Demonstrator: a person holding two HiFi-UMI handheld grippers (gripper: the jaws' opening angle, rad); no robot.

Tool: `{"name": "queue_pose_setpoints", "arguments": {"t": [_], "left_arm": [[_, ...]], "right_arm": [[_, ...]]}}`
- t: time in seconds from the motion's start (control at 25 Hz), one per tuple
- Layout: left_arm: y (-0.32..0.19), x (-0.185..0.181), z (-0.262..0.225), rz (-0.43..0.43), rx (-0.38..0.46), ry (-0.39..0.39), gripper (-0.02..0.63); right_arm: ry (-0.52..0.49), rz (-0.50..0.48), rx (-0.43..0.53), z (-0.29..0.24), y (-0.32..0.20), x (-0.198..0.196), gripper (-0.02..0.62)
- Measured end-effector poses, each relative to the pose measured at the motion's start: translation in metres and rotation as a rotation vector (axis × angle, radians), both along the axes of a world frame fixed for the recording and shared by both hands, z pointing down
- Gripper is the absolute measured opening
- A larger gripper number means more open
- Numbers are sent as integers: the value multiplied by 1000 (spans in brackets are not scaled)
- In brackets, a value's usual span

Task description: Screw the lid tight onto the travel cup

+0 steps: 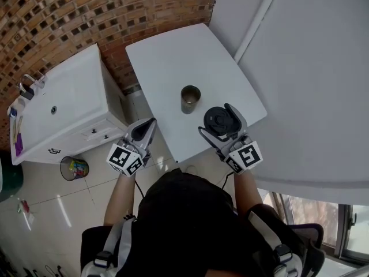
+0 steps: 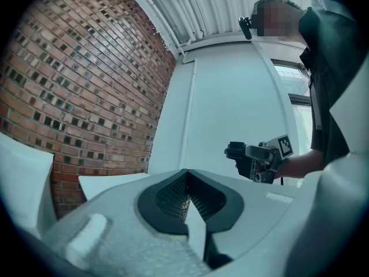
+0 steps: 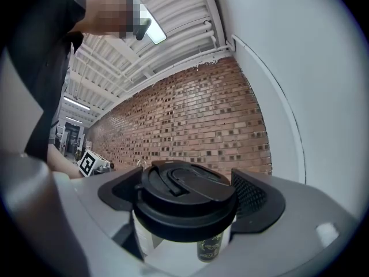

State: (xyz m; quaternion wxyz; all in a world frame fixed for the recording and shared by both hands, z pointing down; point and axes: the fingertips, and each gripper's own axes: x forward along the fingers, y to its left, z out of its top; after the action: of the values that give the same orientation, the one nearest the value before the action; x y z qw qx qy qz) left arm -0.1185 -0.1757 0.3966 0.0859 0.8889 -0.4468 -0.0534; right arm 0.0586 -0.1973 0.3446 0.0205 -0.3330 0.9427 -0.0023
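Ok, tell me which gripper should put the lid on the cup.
Right: the right gripper holds the lid in its jaws near the open cup; the left gripper is shut, empty.

The head view looks steeply down from overhead onto the white worktop. Both gripper views sit close behind their jaws, facing level; all three share the brick wall.

Round black plastic lid between the jaws of the pale grey right gripper, with black ribbed pads either side. Beyond those jaws, olive-toned metal travel cup with dark print, on a plain white table. Past the jaws of the pale grey left gripper and to their left, a red-brown brick wall flecked with darker bricks. Black-and-white square patterns on both marker cubes.
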Motion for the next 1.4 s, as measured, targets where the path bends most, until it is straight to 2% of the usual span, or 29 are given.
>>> {"name": "queue_pose_setpoints", "arguments": {"t": [0.32, 0.48, 0.64, 0.84, 1.2, 1.4], "left_arm": [[-31, 21, -2, -35, 11, -26, 3], [-44, 39, -16, 25, 30, 22, 3], [-58, 49, -4, 12, 15, -4, 4], [-61, 46, 25, -21, -44, -11, 4], [-82, 58, 92, 56, -149, -67, 5], [-102, 63, 124, 70, -186, -86, 5]], "right_arm": [[-2, -94, 29, -7, -41, 3, 479], [-10, -121, 32, -15, -58, 5, 480], [-12, -150, 14, -14, -67, 7, 479], [12, -145, -14, 14, -71, 4, 479], [29, -95, -91, 58, -88, -10, 479], [24, -85, -96, 76, -100, -10, 479]]}}
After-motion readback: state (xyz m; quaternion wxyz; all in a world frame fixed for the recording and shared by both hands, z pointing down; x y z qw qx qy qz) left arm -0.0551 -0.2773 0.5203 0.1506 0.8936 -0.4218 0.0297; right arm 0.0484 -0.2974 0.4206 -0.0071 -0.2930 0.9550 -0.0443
